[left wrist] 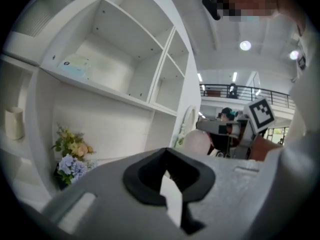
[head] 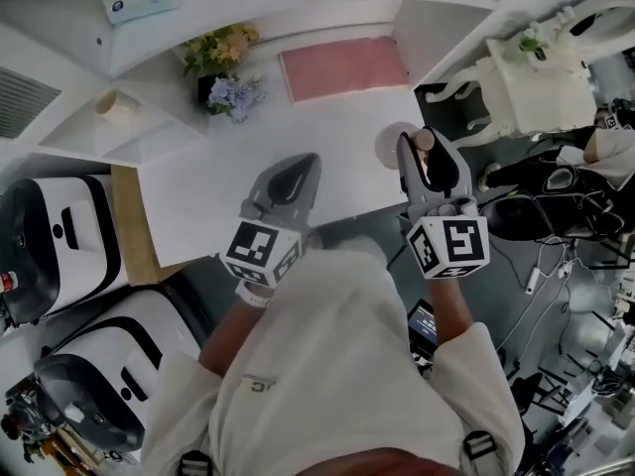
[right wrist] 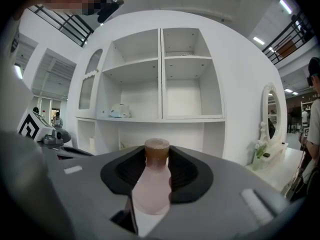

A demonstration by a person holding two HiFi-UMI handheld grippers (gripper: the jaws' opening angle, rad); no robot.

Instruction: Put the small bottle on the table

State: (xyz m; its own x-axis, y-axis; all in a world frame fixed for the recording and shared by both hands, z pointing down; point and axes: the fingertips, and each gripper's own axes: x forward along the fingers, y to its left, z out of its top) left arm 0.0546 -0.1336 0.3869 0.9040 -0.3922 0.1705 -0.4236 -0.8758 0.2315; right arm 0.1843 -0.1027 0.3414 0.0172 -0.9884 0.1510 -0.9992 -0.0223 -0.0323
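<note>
Pinch on small bottle (right wrist: 150,189) at right edge of white table (head: 218,167), 2 o'clock in head view: right gripper (head: 425,147) jaws partly spread, pads clamping pink body, bottle upright, brown cap up. Left gripper (head: 301,164) at its 9 o'clock, jaws together, empty.

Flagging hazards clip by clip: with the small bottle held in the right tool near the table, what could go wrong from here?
1. The right tool holds the small bottle about over the right edge of the table in the head view; released there, it might drop off.
2. The bottle is narrow and gripped by its body; set down tilted, it could topple.
</note>
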